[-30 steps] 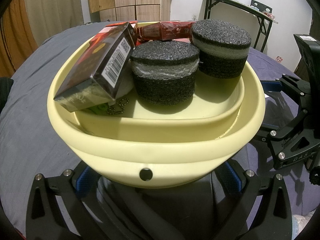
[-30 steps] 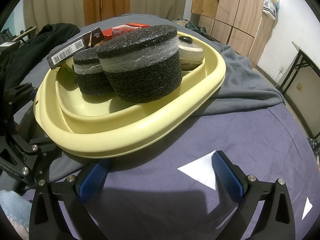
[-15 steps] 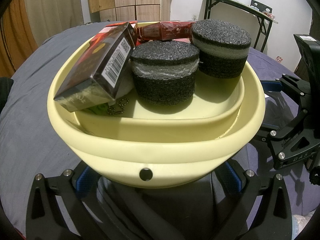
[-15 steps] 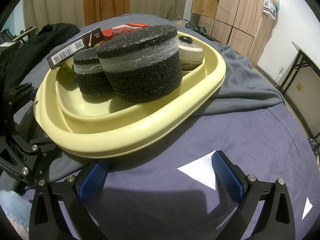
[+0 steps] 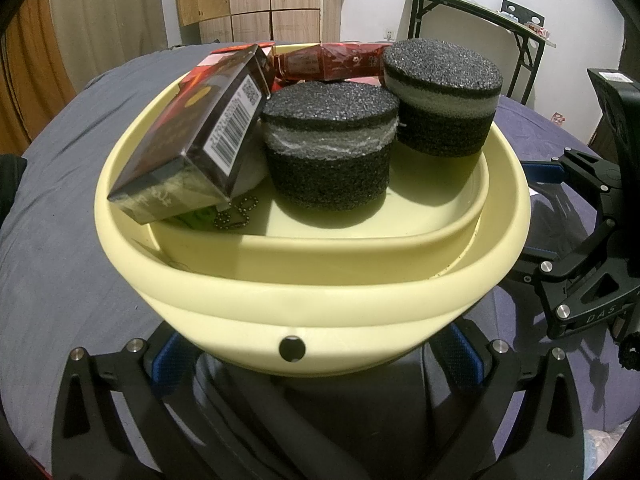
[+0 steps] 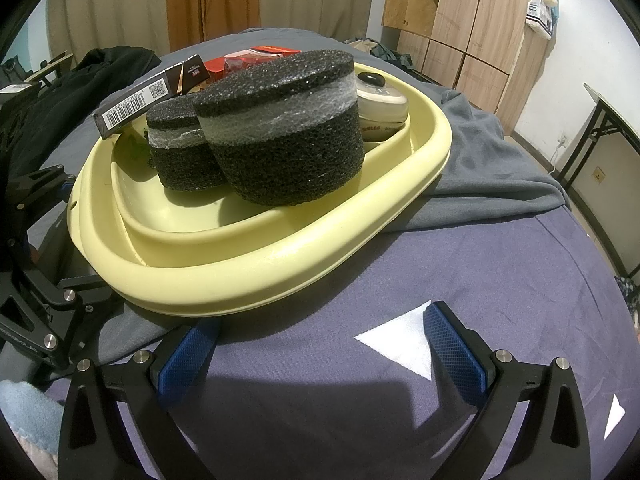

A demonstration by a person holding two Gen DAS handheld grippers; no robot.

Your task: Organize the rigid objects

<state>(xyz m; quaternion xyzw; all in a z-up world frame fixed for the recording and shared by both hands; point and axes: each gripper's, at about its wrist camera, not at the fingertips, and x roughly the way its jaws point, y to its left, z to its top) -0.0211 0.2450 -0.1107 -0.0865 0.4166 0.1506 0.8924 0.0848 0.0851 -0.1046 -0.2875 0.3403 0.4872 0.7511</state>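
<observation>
**Both grippers spread wide beside the loaded yellow basin**

Your landmark is the yellow basin [image 5: 320, 300], which sits on the blue-grey bedspread [image 6: 480, 272]. Inside it, two black foam cylinders [image 5: 330, 152] stand upright, just beside each other; in the right wrist view the bigger-looking one [image 6: 280, 128] is nearest the basin's near rim. A dark barcoded box [image 5: 192, 148] leans tilted against the basin's left wall, one end resting over the rim. A ball chain [image 5: 236, 214] lies on the basin floor under that box. Red packets [image 5: 328, 62] lie along the basin's far side, and a cream jar with a black knob [image 6: 380, 100] sits behind the foam, against the far wall.

Your left gripper [image 5: 312, 356] is released, its blue pads spread to either side of the basin's near wall; whether the pads touch it cannot be told. Your right gripper [image 6: 320, 352] is also released and grasps nothing, low over the bedspread just outside the basin's rim, with a white paper triangle [image 6: 400, 344] lying between its fingers.
</observation>
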